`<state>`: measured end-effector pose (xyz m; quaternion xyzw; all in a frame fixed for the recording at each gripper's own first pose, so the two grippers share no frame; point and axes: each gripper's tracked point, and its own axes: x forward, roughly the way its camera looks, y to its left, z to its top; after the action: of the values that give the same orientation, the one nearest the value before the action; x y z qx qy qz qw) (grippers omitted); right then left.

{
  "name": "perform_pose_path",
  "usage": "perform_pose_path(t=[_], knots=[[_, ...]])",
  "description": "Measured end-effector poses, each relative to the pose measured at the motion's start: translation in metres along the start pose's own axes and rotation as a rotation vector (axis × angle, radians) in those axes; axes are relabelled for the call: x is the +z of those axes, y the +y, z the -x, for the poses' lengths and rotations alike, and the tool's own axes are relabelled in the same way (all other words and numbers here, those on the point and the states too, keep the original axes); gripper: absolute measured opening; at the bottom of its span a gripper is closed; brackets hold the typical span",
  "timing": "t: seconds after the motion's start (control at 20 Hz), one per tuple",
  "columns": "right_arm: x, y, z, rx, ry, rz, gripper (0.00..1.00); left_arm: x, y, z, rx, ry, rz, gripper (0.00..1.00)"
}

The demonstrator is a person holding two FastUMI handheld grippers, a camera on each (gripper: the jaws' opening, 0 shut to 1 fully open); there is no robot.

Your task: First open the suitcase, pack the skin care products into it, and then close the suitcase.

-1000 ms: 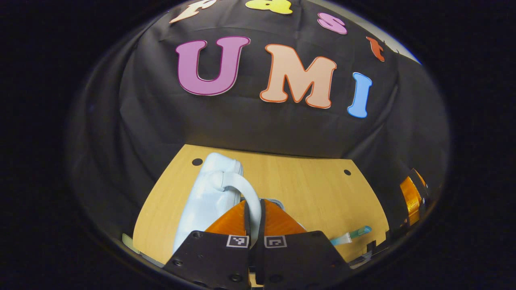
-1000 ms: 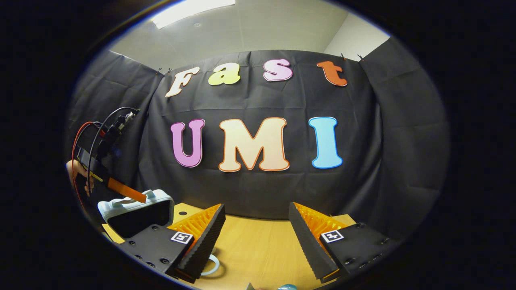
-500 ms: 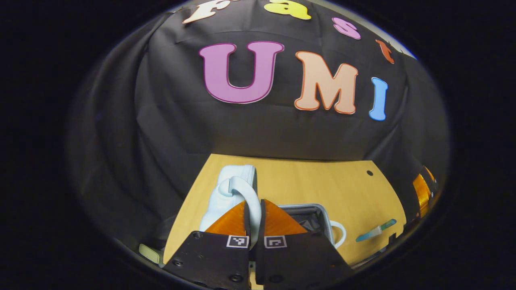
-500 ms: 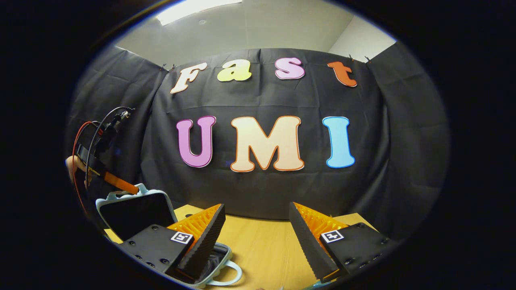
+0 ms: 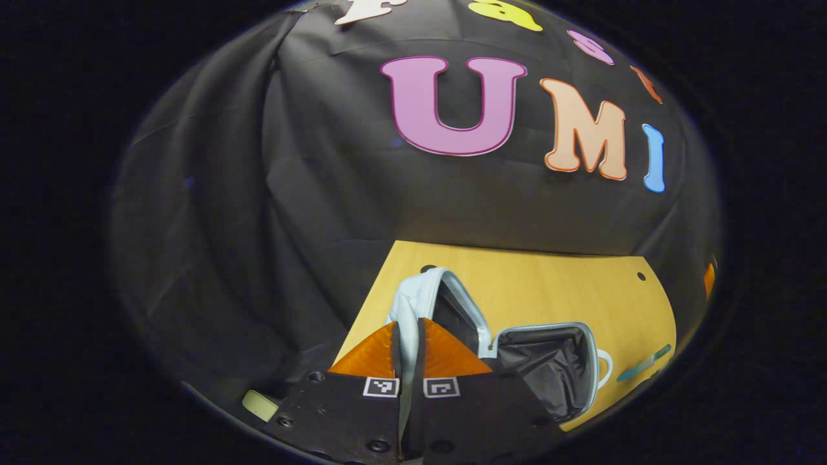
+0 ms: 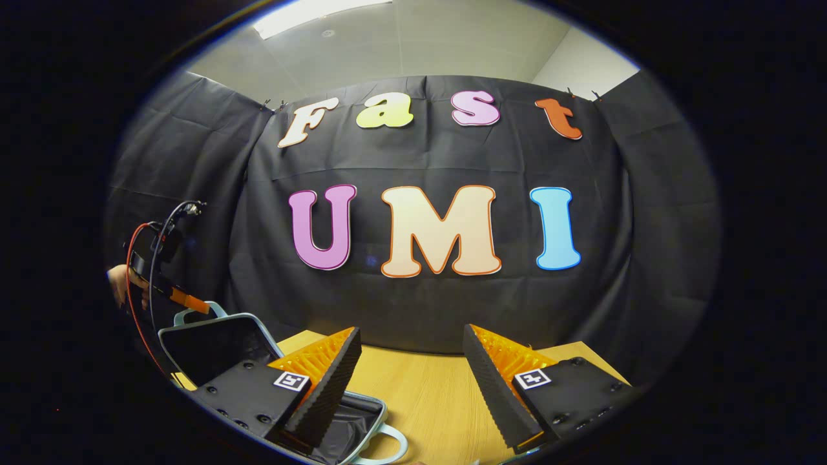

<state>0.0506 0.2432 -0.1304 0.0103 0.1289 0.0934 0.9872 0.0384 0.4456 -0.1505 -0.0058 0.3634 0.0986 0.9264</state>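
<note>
At the bottom centre of the left gripper view, the left gripper [image 5: 408, 336] has its jaws clenched on the pale handle [image 5: 407, 336] of the suitcase lid [image 5: 423, 300], which stands raised and tilted just above them. To the lower right of that frame lies the suitcase base [image 5: 549, 361], open on the worktop [image 5: 549, 290], its dark lining slack and creased. A slim teal tube [image 5: 643, 365] — probably one of the skin care products — lies on the wood near the right edge, apart from the case.

In the right gripper view the right gripper [image 6: 410, 361] sits at the bottom centre, jaws released and wide with nothing between them. The lid shows at the lower left of this frame [image 6: 213, 345], with the other gripper pinching its handle.

The case looks small and light, a stiff moulded shell with a soft fabric inside, so the lid should swing freely on its hinge — and the whole case may slide or tip if pulled sideways. The handle loop is the sound place to hold; the smooth shell looks too slippery for a pinch. The tube seems light and squeezable, best taken across its middle.
</note>
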Motion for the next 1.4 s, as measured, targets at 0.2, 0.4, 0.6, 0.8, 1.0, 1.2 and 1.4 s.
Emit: perform_pose_path(t=[0.2,0.4,0.6,0.8,1.0,1.2,1.4], knots=[[-0.002,0.009,-0.003,0.013,0.017,-0.015,1.0,-0.021,0.03,-0.018,0.041,0.048,0.023,0.0],[-0.006,0.013,-0.003,0.015,0.032,-0.006,1.0,-0.061,0.054,-0.046,0.057,0.149,0.117,0.0],[-0.007,0.009,-0.001,0.001,0.042,-0.002,1.0,-0.109,0.069,-0.07,0.08,0.247,0.208,0.0],[-0.011,0.005,0.005,-0.012,0.056,0.005,1.0,-0.14,0.076,-0.085,0.104,0.302,0.249,0.0],[-0.013,-0.001,0.01,-0.023,0.067,0.009,0.99,-0.151,0.085,-0.092,0.167,0.315,0.235,0.03],[-0.014,-0.013,0.013,-0.033,0.073,-0.004,1.0,-0.114,0.088,-0.082,0.229,0.159,0.254,0.56],[-0.008,-0.028,0.016,-0.032,0.052,-0.019,1.0,-0.048,0.07,-0.044,0.264,-0.146,0.293,0.96]])
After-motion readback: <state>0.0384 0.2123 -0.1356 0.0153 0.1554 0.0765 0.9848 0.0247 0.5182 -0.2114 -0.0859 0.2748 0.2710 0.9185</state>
